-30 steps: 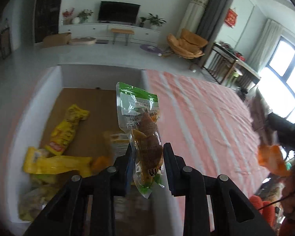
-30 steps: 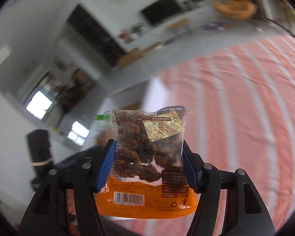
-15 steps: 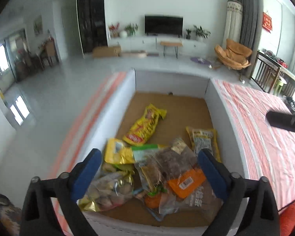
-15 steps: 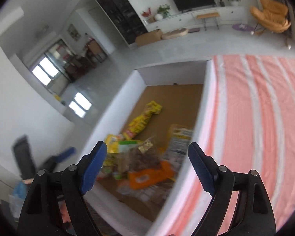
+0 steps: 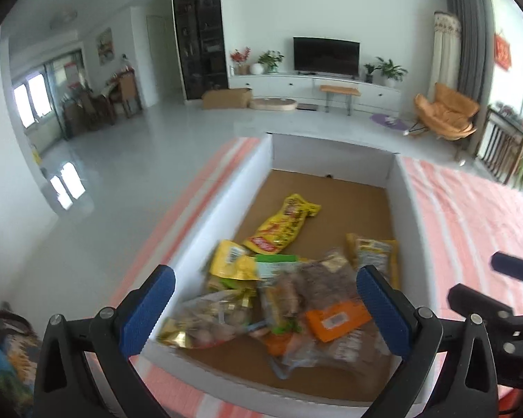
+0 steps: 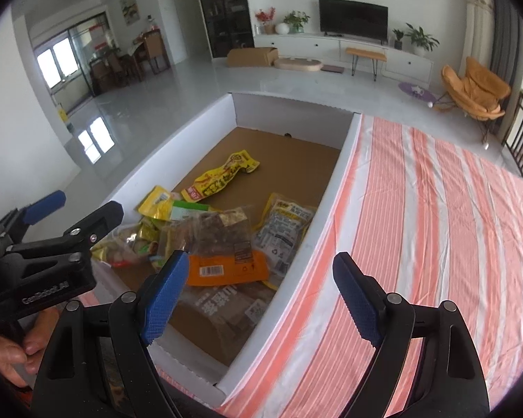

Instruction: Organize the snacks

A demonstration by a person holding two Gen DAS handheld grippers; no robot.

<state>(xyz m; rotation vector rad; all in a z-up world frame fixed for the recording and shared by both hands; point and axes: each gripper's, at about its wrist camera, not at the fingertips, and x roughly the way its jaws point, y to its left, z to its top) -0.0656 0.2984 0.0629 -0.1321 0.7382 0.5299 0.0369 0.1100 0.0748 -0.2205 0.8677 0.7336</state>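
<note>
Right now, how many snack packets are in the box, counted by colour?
Yellow packets: 3
Green-topped packet: 1
Orange-bottomed packet: 1
Gold-edged clear packet: 1
Big clear packet at the front: 1
Total: 7 in view; the pile may hide more.

Bright window daylight glares off the floor [image 5: 129,146]; fisheye edges bend, snacks [image 5: 289,296] blurred.

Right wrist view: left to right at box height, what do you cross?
Left hand-held gripper → gold packet → orange-bottomed packet → box's right wall → striped cloth.
</note>
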